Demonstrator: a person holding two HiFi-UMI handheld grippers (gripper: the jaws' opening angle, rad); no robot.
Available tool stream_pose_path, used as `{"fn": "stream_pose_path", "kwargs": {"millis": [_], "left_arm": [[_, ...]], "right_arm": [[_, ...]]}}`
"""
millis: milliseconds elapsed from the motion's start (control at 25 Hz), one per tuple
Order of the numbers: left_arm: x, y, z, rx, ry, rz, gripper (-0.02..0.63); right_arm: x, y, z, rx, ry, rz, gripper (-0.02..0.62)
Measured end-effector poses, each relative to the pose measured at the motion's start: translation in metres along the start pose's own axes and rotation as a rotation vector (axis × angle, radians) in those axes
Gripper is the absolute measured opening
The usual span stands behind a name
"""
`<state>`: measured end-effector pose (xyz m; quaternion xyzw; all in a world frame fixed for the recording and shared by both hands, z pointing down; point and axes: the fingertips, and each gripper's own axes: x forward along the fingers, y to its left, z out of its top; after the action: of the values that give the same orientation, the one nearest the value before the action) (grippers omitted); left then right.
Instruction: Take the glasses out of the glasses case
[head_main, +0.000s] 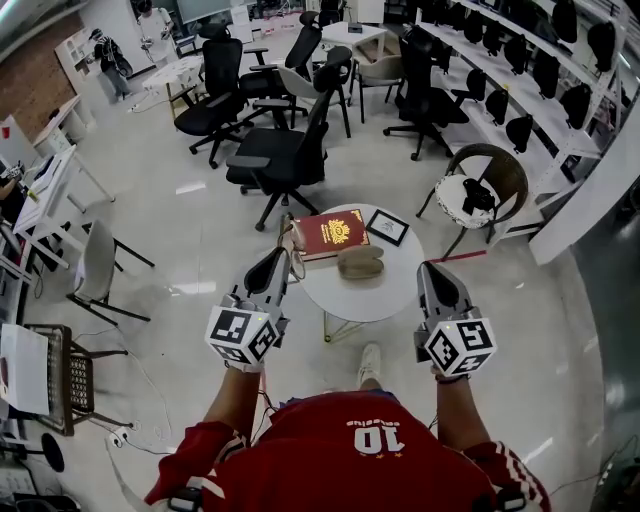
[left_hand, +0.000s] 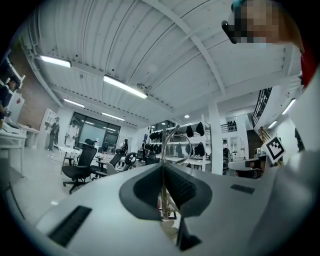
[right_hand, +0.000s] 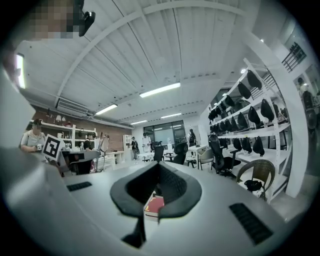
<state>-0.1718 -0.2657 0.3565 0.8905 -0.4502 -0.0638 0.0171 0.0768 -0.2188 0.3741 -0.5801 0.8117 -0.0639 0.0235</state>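
Between the jaws of my left gripper, closed almost fully, sits the thin wire of the glasses; a lens ring stands past the tips. Right gripper: jaws together, nothing held. Glasses case lies ahead of both tips on the round table, beside a red book.

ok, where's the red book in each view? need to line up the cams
Head view: red book near centre, on the upper-left part of the round white table.
Left gripper view: not in it.
Right gripper view: low centre, showing through the gap under the right claw.
Shared landmark: black pieces hung on the wall rack.
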Motion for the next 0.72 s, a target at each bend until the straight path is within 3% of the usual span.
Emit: {"fn": "stream_pose_path", "kwargs": {"millis": [240,720], "left_arm": [[-0.0073,0.0097,-0.0002,-0.007,-0.004,0.035,0.018],[-0.0081,0.0071,-0.0006,-0.013,0.0,0.033,0.018]], "right_arm": [[0.0012,0.0052,0.0002,-0.022,0.001,-0.003,0.015],[-0.0006,0.0058,-0.0038,-0.039,0.015,-0.003,0.015]]}}
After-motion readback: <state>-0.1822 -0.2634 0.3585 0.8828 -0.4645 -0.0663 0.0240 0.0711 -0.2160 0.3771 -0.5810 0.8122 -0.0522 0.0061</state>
